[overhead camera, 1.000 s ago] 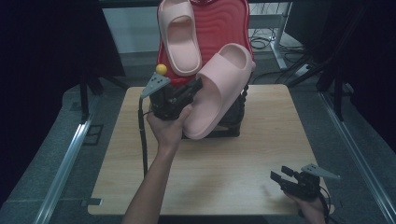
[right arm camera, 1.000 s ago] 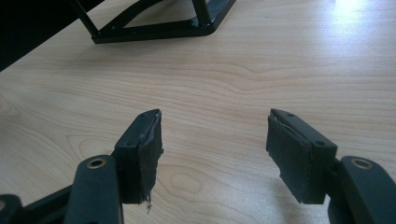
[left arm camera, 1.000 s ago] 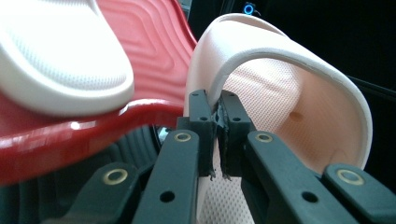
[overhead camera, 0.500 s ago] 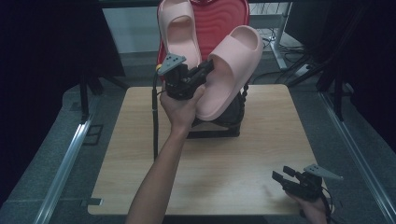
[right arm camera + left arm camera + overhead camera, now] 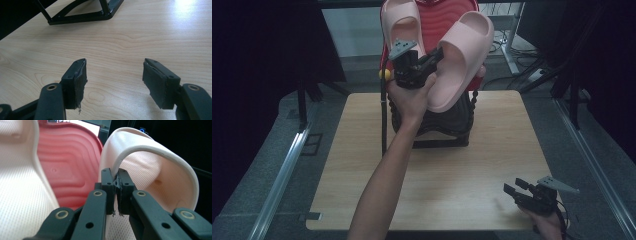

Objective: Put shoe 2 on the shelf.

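Observation:
My left gripper (image 5: pixel 436 55) is shut on a pink slipper (image 5: pixel 464 52) and holds it in the air in front of a red ribbed rack (image 5: pixel 444 17). In the left gripper view the jaws (image 5: pixel 116 183) pinch the rim of that slipper's strap (image 5: pixel 155 167). A second pink slipper (image 5: pixel 402 25) leans upright on the rack's left half, and shows as a white-pink surface (image 5: pixel 17 185) beside the red panel (image 5: pixel 67 162). My right gripper (image 5: pixel 516 192) rests open near the table's front right corner, nothing between its jaws (image 5: pixel 115 80).
The rack stands on a black frame (image 5: pixel 447 132) at the back middle of the wooden table (image 5: pixel 362 165); a corner of that frame (image 5: pixel 82 15) lies ahead of the right gripper. A metal rail (image 5: pixel 287 165) runs along the floor on the left.
The left hand has carried the held slipper up and farther back toward the rack, its toe now beside the upper right of the red panel. The right gripper has stayed put.

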Tool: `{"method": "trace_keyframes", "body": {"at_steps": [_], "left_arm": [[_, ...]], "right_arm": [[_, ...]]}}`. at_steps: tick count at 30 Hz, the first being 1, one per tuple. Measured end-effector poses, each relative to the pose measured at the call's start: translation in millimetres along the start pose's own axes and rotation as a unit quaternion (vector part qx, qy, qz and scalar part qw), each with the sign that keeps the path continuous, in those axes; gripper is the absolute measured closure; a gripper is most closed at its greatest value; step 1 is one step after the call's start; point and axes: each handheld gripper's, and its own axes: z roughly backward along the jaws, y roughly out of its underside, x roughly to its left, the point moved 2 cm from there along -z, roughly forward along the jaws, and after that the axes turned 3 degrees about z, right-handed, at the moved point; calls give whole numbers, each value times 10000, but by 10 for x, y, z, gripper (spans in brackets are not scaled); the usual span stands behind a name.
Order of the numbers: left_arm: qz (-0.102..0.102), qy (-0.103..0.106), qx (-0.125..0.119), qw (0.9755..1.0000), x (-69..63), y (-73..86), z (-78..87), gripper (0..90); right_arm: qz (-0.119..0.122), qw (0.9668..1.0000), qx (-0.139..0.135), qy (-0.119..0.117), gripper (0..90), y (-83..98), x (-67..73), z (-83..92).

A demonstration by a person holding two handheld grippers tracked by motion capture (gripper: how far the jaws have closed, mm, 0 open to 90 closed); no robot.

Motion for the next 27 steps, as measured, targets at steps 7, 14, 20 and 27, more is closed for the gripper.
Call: {"method": "trace_keyframes", "body": {"at_steps": [7,14,20,27], "left_arm": [[-147,-217,-7,9997,-45,-122,-155,860],[-192,-497,-34,9986,-40,-197,-323,859],[-164,-626,-15,9979,13,-232,-430,859],[-57,-640,-6,9979,59,-280,-546,859]], "right_arm": [[2,10000,-39,-9,360,-1,1,9],[-43,10000,-58,-12,360,-2,-15,32],[-45,10000,-79,-13,360,0,-13,38],[-57,9999,-98,-12,360,3,-17,50]]}}
